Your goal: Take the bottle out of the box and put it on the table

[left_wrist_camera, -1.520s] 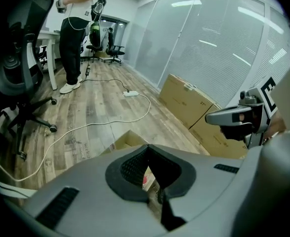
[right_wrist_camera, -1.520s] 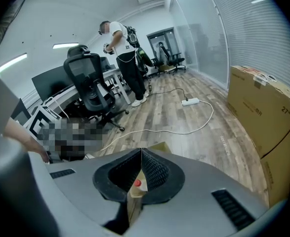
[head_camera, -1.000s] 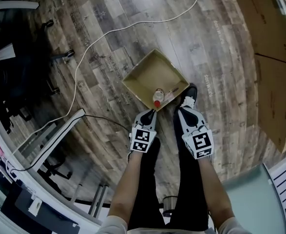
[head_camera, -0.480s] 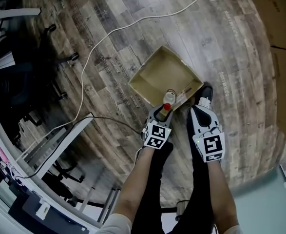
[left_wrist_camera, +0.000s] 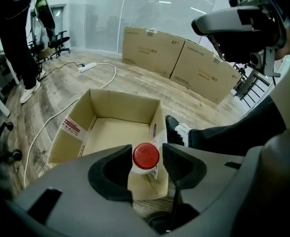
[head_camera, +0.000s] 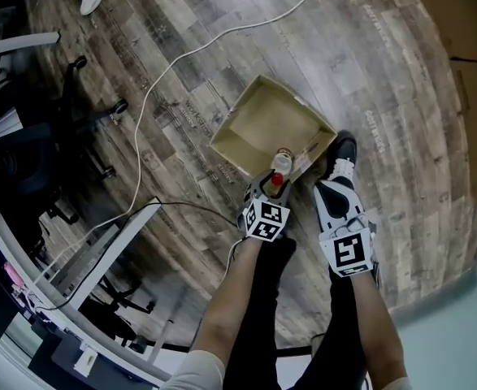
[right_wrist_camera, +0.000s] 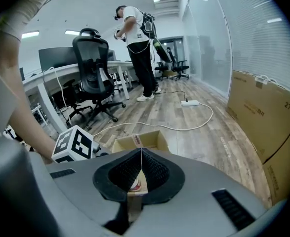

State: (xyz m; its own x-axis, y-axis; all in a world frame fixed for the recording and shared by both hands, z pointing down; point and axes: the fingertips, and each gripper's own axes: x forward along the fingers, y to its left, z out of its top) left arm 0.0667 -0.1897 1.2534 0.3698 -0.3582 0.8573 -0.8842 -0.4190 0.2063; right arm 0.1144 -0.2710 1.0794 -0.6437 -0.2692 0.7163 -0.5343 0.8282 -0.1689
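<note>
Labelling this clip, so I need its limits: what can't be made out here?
Red-capped clear plastic bottle: body, left gripper view, hidden by left gripper, jaws opening around its cap.
Brown cardboard box: near-corner floor, head view, covered by that gripper.
Box's red-and-white sticker, left gripper view: print too small.

From here I count one open cardboard box [head_camera: 254, 132] and one red-capped bottle [left_wrist_camera: 145, 157]. There are two big flat cartons [left_wrist_camera: 152, 51] side by side at the far wall. I see one white power strip [left_wrist_camera: 87, 67] and one white cable [head_camera: 173, 63]. One black office chair [right_wrist_camera: 93, 78] is close, and there are more chairs behind it, too small for me to number. One other person [right_wrist_camera: 137, 43] is standing.
</note>
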